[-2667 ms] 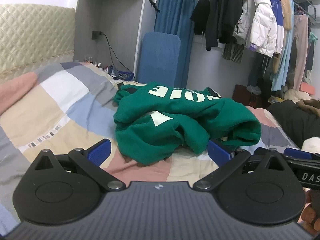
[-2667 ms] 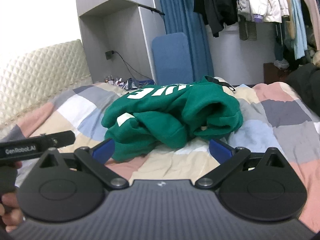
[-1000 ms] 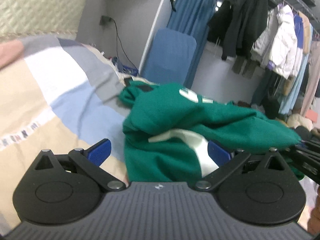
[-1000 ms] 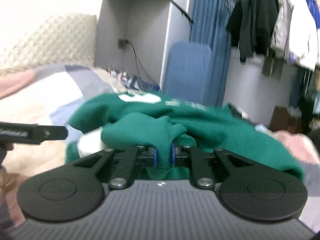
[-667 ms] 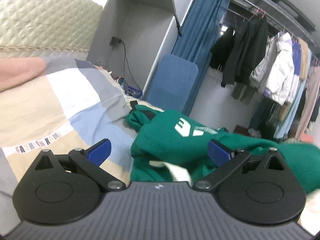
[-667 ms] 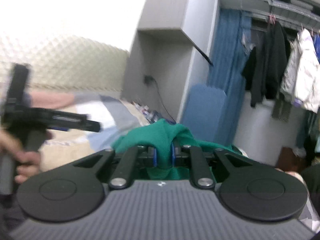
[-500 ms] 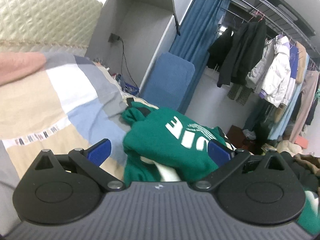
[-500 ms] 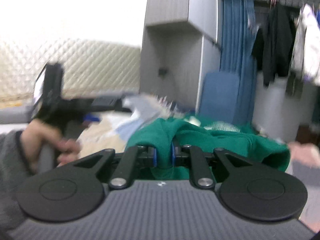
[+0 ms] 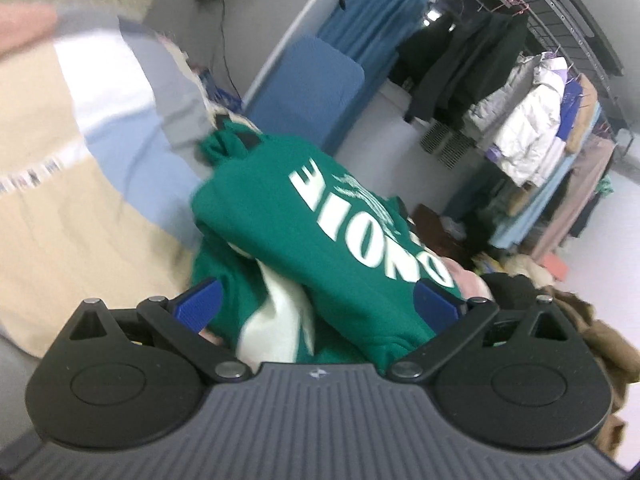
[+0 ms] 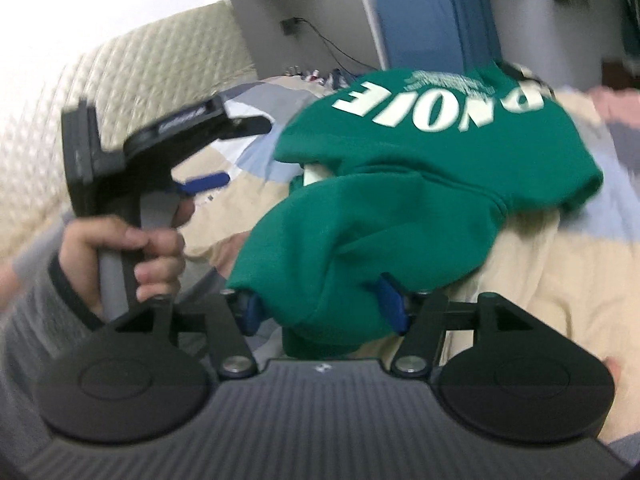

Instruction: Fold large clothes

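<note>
1. The right gripper [image 10: 322, 304] has its blue fingers [image 10: 390, 300] partly spread, with a bunched fold of the green sweatshirt [image 10: 400, 200] lying between them; the cloth fills the gap, but whether the pads are pressing on it cannot be told.
2. The left gripper [image 9: 316, 304] stands wide apart, its blue fingertips [image 9: 198, 306] on either side of the sweatshirt's [image 9: 320, 232] near edge and gripping nothing.
3. In the right wrist view the left gripper [image 10: 224, 152] appears to the left of the garment, carried by the person's left hand [image 10: 124, 256] around its grey handle, clear of the cloth.
4. The sweatshirt is crumpled in a heap on the patchwork bedspread [image 10: 560, 260], white block lettering facing up on its upper layer and a pale lining patch [image 9: 276, 320] showing underneath.
5. The bedspread [image 9: 60, 184] runs in beige, pale blue, grey and pink squares.
6. A quilted cream headboard [image 10: 140, 80] rises behind the bed.
7. Farther back stand a blue padded panel [image 9: 312, 88], blue curtains [image 9: 360, 20], and a rail of hanging coats [image 9: 520, 120].
</note>
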Motion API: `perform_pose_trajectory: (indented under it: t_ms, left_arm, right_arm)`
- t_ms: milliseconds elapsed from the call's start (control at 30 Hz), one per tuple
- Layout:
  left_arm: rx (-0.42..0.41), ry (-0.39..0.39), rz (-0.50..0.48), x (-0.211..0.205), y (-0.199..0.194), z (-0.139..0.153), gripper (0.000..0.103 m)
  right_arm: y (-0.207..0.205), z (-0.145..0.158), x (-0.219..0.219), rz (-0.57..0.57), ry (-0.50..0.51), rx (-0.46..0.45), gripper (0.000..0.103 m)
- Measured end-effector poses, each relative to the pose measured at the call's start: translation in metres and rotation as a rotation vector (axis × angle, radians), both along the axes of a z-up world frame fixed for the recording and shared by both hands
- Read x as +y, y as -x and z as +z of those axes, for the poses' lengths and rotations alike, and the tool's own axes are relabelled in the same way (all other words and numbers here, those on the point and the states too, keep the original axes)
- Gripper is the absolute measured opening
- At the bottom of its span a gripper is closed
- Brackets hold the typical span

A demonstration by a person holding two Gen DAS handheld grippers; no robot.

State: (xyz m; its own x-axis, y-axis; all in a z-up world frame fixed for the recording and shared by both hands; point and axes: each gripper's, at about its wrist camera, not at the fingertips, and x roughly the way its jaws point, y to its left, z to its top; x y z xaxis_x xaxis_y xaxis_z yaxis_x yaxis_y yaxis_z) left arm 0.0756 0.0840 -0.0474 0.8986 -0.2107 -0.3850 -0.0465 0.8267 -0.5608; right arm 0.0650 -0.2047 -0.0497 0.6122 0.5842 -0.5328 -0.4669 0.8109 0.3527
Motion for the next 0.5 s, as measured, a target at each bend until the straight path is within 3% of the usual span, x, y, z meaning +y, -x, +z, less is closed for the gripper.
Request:
perform_pose_trajectory:
  t_ms: [133, 200, 333, 400, 500]
  left_arm:
    - [-0.004, 0.039, -0.053, -0.002, -0.015, -0.004, 0.094]
    - [0.003, 0.06, -0.085, -0.003, -0.025, -0.008, 0.089]
    - [0.012, 0.121, -0.155, -0.009, -0.045, -0.018, 0.081]
    - [0.027, 0.126, -0.182, -0.016, -0.059, -0.022, 0.065]
    - [0.041, 0.149, -0.218, -0.025, -0.078, -0.029, 0.057]
  right_arm:
    - [-0.001, 0.006, -0.02, -0.034, -0.054, 0.057, 0.062]
    - [-0.001, 0.011, -0.033, -0.063, -0.065, 0.078, 0.072]
    - [0.004, 0.018, -0.057, -0.088, -0.061, 0.126, 0.072]
    - [0.006, 0.022, -0.062, -0.089, -0.043, 0.109, 0.072]
    - [-0.007, 0.021, -0.069, -0.099, -0.051, 0.137, 0.072]
